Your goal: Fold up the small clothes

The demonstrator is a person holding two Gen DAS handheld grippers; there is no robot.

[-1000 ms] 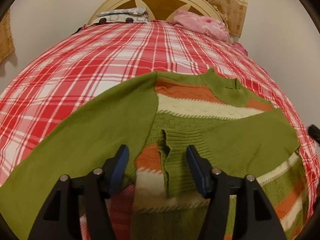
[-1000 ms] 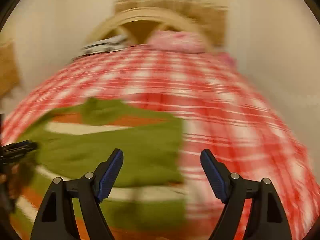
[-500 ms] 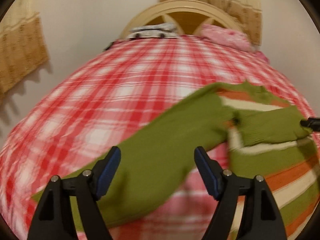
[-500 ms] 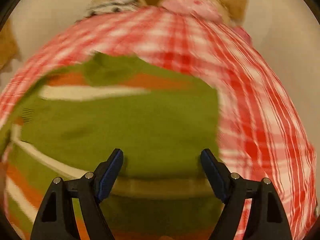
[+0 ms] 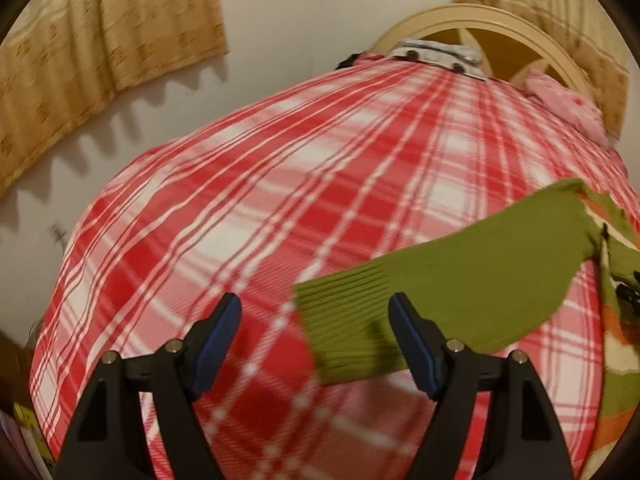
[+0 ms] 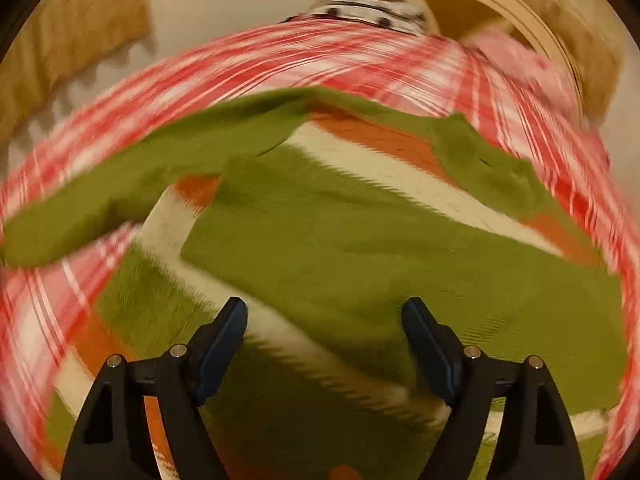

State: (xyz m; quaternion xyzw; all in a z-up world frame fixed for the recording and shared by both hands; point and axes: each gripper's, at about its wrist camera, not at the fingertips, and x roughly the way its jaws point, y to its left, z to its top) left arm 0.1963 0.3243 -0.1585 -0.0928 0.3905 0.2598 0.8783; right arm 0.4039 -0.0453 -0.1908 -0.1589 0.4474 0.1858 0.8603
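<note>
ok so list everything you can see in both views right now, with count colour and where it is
sweater: one, green with orange and cream stripes, spread on the bed, one sleeve folded across its body
outstretched sleeve: one, green with ribbed cuff, lying out on the bedspread ahead of the left gripper
bedspread: one, red and white plaid, covering the bed
headboard: one, cream, arched, far end of the bed
pink cloth: one, pink, by the headboard
grey-white bundle: one, at the headboard; what it is I cannot tell
curtains: two, tan patterned, on the wall
left gripper: one, black with blue pads, open, over the cuff
right gripper: one, black with blue pads, open, over the sweater body
</note>
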